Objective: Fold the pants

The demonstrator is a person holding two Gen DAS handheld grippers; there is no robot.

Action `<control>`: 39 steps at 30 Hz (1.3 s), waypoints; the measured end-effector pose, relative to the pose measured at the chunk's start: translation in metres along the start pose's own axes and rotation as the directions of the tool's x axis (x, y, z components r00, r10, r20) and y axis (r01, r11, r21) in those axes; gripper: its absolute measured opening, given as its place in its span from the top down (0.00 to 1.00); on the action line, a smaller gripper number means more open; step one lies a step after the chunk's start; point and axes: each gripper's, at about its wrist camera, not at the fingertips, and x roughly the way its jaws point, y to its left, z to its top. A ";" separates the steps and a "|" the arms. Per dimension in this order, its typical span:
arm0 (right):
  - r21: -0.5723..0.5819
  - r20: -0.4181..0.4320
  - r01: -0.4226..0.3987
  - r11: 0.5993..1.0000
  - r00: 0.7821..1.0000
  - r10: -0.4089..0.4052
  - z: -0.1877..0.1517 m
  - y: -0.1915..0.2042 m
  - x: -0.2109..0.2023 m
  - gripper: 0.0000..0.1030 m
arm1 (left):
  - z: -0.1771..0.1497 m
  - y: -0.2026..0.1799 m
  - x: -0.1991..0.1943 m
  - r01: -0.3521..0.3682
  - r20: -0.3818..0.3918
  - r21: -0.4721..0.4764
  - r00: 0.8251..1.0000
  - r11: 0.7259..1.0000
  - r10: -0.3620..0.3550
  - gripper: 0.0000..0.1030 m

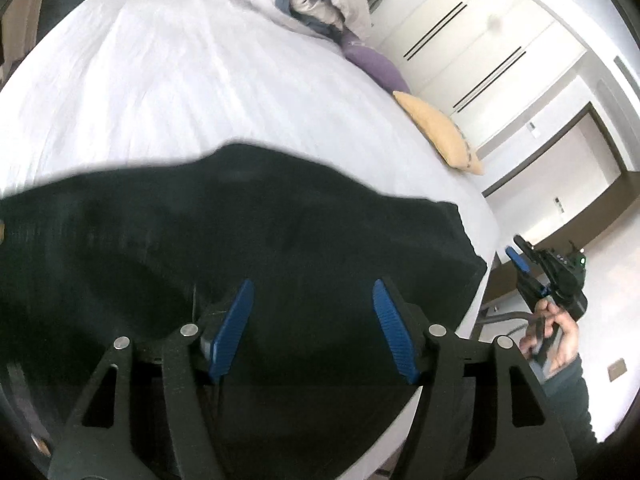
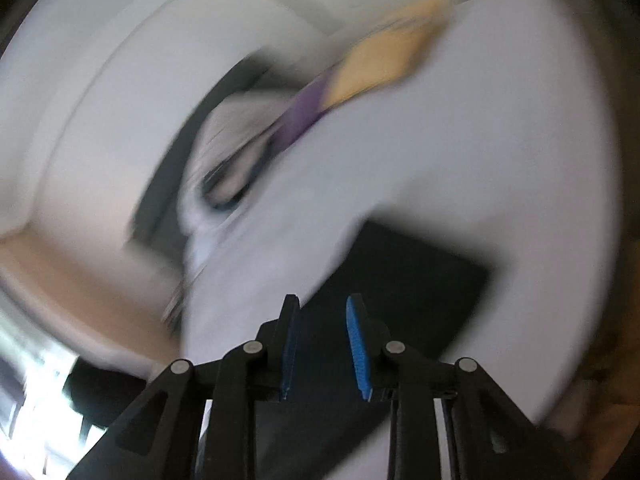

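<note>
Black pants [image 1: 240, 232] lie spread on the white bed [image 1: 160, 92], filling the near part of the left wrist view. My left gripper [image 1: 314, 292] is open just above the pants, with nothing between its blue pads. My right gripper [image 1: 516, 256] shows at the right, off the bed's edge, held in a hand. In the blurred right wrist view the right gripper [image 2: 324, 304] is open and empty, over a corner of the black pants [image 2: 420, 280].
A yellow cushion [image 1: 444, 132], a purple cloth [image 1: 376, 64] and a pile of pillows and clothes [image 1: 316, 0] lie along the bed's far right edge. White wardrobe doors [image 1: 480, 40] stand beyond. The bed's edge runs close to the right gripper.
</note>
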 end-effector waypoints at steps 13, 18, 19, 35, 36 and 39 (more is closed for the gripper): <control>0.134 -0.182 0.110 0.985 0.980 -0.084 -0.036 -0.078 0.054 1.00 | 0.020 0.049 0.033 -0.090 -0.071 -0.011 0.994 0.996 0.089 0.41; 0.208 -0.048 0.264 0.942 0.965 -0.259 -0.002 -0.099 -0.004 0.92 | 0.015 0.068 0.000 -0.155 -0.029 -0.065 0.988 0.986 0.153 0.49; 0.163 -0.032 0.276 0.947 0.961 -0.275 0.003 -0.087 -0.009 0.92 | 0.012 0.068 -0.011 -0.201 -0.009 -0.066 0.980 0.977 0.201 0.48; -0.230 -0.757 -0.260 0.938 0.653 -0.004 -0.196 0.186 0.298 0.91 | -0.020 0.093 -0.011 -0.150 0.080 -0.140 0.984 0.979 0.162 0.45; -0.214 -0.752 -0.233 0.949 0.659 -0.007 -0.193 0.177 0.308 1.00 | -0.021 0.095 -0.012 -0.142 0.082 -0.145 0.985 0.979 0.155 0.45; -0.176 -0.651 -0.123 0.977 0.759 -0.022 -0.159 0.150 0.316 1.00 | -0.024 0.102 -0.018 -0.139 0.085 -0.144 0.985 0.980 0.152 0.45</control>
